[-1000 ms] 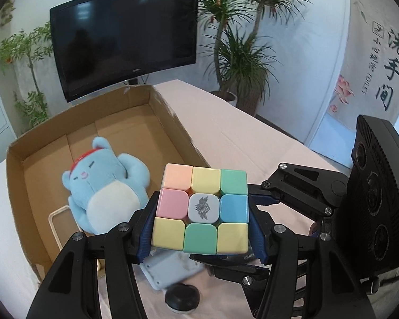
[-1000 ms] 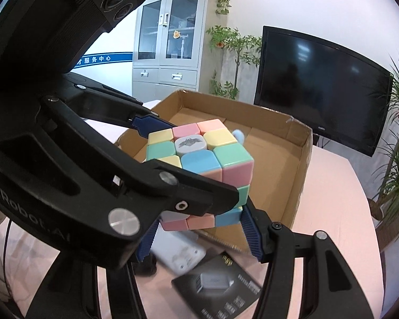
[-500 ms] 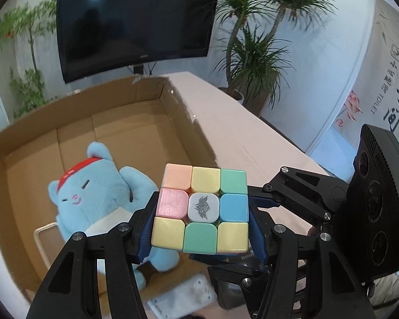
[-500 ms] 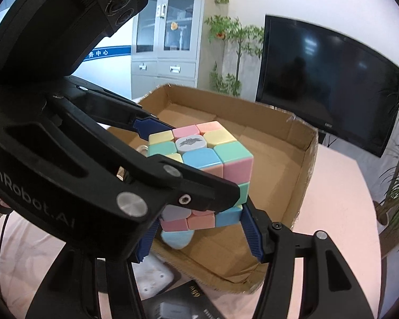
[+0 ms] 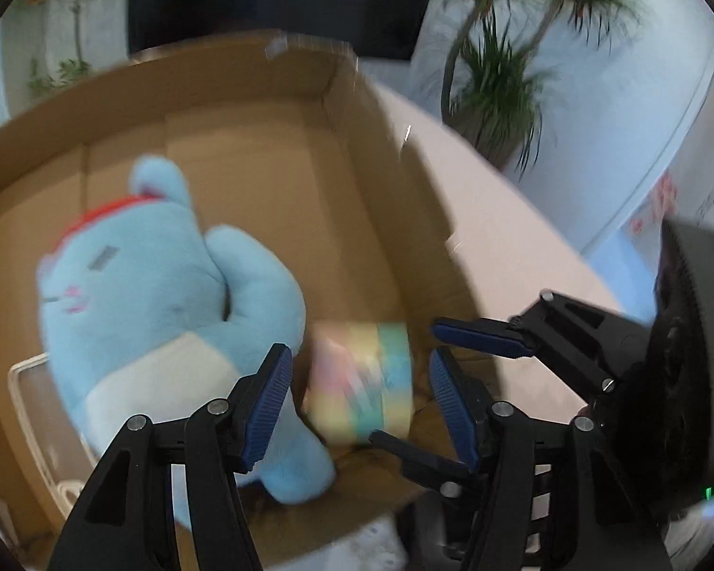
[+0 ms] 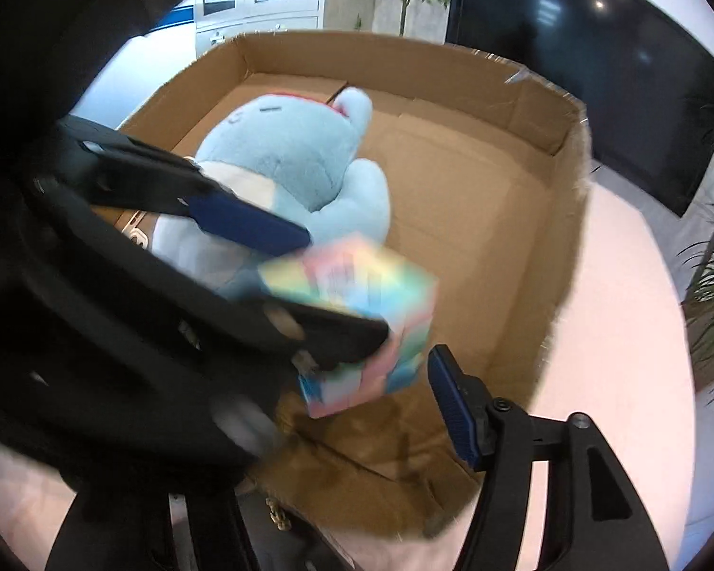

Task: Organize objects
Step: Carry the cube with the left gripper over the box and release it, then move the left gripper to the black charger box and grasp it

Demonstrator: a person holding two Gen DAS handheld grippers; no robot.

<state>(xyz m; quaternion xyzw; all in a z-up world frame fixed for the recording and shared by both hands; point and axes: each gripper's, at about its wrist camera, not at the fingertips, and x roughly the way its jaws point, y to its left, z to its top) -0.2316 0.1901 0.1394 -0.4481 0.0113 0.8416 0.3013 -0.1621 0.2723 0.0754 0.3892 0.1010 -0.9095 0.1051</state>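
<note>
Two grippers hang over the open cardboard box (image 5: 262, 152); the left gripper (image 5: 361, 397) has its blue-padded fingers (image 5: 266, 404) spread wide, touching nothing; the pastel puzzle cube (image 5: 361, 380) sits blurred between and just beyond those fingertips, clear of both pads, over the box floor near the right-hand wall; whether it rests on the cardboard I cannot tell. The right gripper (image 5: 457, 347) reaches in from the right of the left fingers, its fingers also parted, the cube apart from the one blue pad (image 6: 454, 409) that shows in the right wrist view. A light-blue plush toy (image 5: 166, 314) lies on its back in the box, just left of the cube and behind the left finger; a cream frame (image 5: 24, 380) peeks out beyond the plush's far side.
</note>
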